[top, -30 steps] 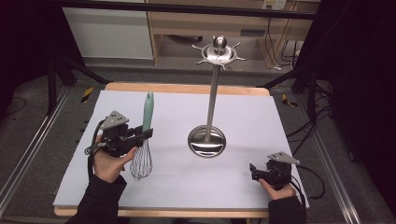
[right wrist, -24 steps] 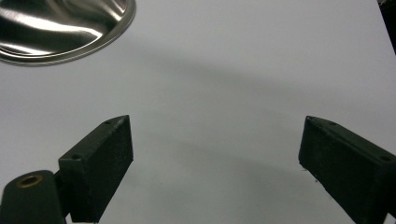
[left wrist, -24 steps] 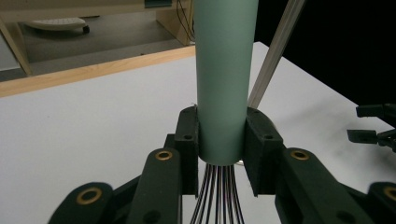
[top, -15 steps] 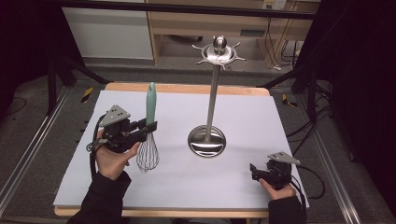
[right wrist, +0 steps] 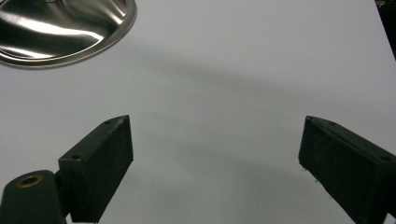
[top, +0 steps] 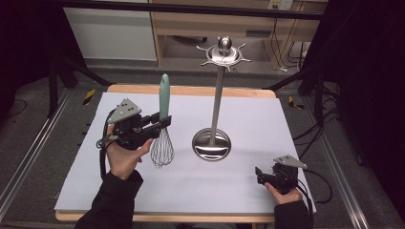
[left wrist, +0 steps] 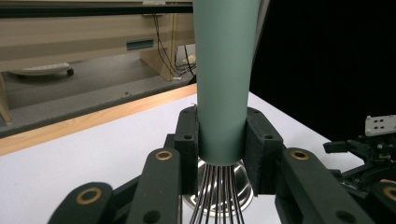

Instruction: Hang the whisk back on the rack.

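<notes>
Step in hand: the left gripper (top: 161, 125) carried a whisk (top: 163, 131) upright above the table (top: 286, 124), green handle up and wire loops down; judging from the layout, the whisk was meant for the utensil stand (top: 217, 98).
Left gripper: its jaws were pinched on the low end of the green handle, just above the wires, one pad on each side, as the left gripper view showed plainly (left wrist: 222, 140).
Whisk position: left of the stand's pole and apart from it, with the wire head hanging close over the white tabletop; whether it touched the surface could not be told.
Stand: a round steel base on the table, a tall thin pole, and a crown of hooks (top: 224, 53) at the top, well above the whisk's handle tip.
Right gripper: it (top: 261, 175) rested low near the table's front right corner, jaws spread wide with nothing between them, pointed towards the stand's base (right wrist: 65, 28).
Next move, as a judgement: the whisk would need lifting to hook height and moving right towards the crown, so that the handle end could catch on a hook; no hanging hole could be made out on the handle.
</notes>
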{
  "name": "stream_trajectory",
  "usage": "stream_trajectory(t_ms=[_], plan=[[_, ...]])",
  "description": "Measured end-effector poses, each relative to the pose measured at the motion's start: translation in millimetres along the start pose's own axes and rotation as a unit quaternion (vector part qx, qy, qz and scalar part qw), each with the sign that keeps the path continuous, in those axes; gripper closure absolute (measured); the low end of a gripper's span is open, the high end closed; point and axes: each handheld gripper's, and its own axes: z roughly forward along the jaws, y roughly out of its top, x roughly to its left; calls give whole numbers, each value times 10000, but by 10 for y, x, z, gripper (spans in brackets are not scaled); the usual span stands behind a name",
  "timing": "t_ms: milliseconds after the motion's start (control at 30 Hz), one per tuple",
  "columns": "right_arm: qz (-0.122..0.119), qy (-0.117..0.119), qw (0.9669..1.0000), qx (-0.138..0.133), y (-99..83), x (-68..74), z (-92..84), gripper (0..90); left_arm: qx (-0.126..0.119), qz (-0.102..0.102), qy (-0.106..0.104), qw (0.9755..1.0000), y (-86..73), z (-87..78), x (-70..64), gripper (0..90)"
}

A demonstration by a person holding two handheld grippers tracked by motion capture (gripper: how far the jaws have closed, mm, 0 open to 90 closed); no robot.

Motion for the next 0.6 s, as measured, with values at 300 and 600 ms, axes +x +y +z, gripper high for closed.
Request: stream_trajectory(t_ms=[300, 600], plan=[[-19, -4, 10000, 1, -1, -4, 7, 104, -80, 87, -41, 9999, 79, 87, -63, 689], [-8, -4, 10000, 14, -2, -5, 4, 104, -88, 153, -91, 9998, 161, 195, -136, 689]])
